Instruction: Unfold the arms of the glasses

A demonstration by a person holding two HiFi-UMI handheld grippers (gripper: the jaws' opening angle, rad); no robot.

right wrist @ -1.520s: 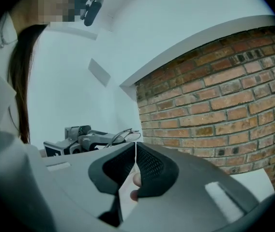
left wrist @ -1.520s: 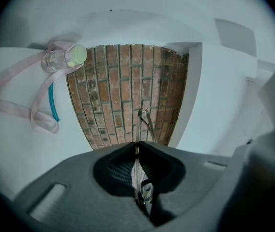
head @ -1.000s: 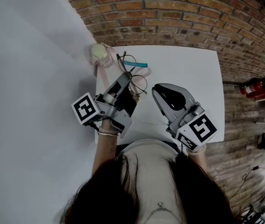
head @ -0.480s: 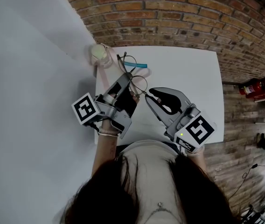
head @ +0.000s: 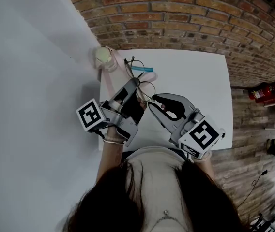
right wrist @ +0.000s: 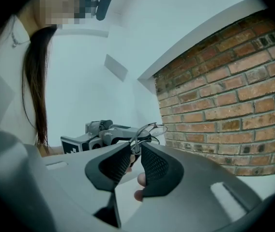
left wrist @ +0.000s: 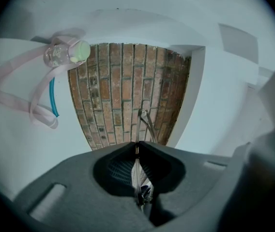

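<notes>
The thin wire-framed glasses point(head: 145, 87) are held above the white table point(head: 195, 76), near its left side. My left gripper point(head: 133, 87) is shut on them; in the left gripper view the wire frame point(left wrist: 144, 122) sticks up from between the closed jaws. My right gripper point(head: 150, 103) comes in from the right, its jaws a narrow gap apart around a wire arm of the glasses point(right wrist: 149, 129). In the right gripper view the left gripper point(right wrist: 103, 132) sits just behind the glasses, and the person's fingertips show below the jaws.
A clear jar with a pale green lid point(head: 103, 57) stands at the table's far left corner, with a pink strap point(head: 107, 79) trailing from it. A blue stick point(head: 145, 67) lies beside it. Brick surface surrounds the table; a red extinguisher point(head: 268, 90) is at right.
My right gripper moved left to the glasses and its jaws narrowed from wide open to a small gap around the arm. The left gripper kept its hold and shifted slightly.
</notes>
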